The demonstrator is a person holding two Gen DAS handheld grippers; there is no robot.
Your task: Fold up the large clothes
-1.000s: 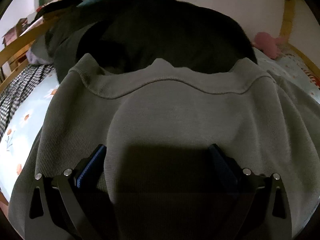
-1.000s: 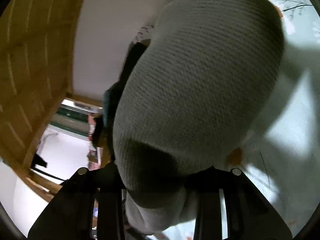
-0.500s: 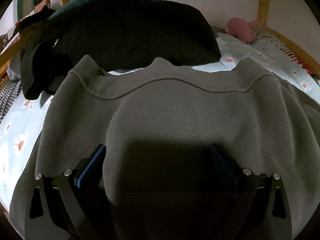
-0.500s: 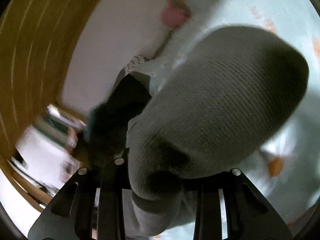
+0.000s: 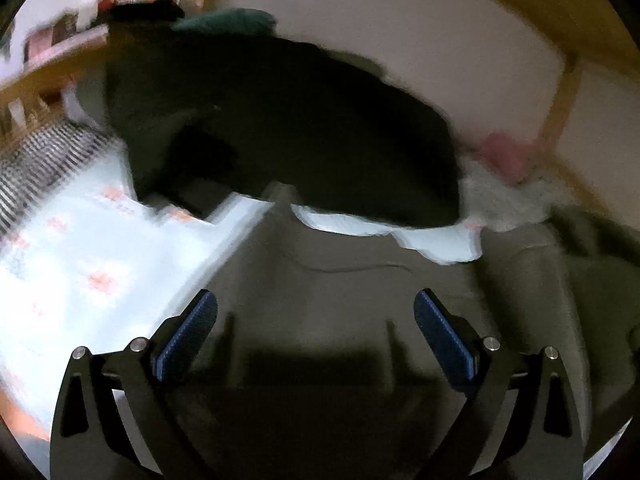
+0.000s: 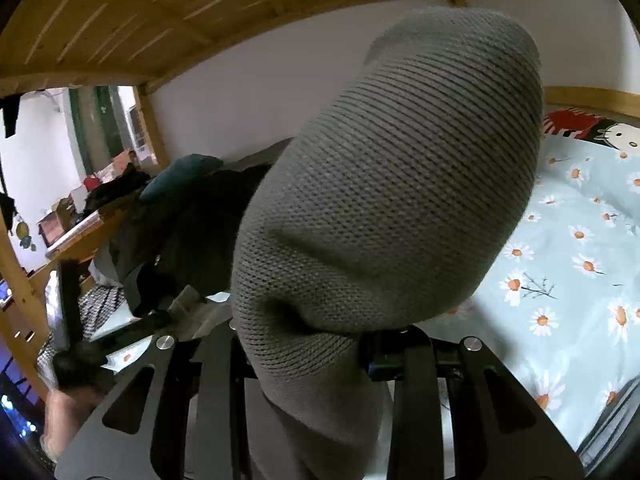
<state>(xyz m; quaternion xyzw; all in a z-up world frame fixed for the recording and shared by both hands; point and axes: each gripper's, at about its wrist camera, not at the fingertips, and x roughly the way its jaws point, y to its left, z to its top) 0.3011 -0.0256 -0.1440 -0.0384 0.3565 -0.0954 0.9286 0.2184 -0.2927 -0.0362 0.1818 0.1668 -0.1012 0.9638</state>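
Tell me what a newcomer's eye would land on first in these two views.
The bulging fold of grey knit sweater fills the middle of the right wrist view, pinched in the right gripper. In the blurred left wrist view, the left gripper stands open over the same grey fabric, with a dark heap of clothes behind on the daisy-print bedsheet.

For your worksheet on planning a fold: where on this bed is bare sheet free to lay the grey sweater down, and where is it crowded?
Free: daisy-print sheet right of the grey sweater, up to the cartoon pillow; also a patch between the sweater and the checked cloth. Crowded: the dark clothes pile along the wall.
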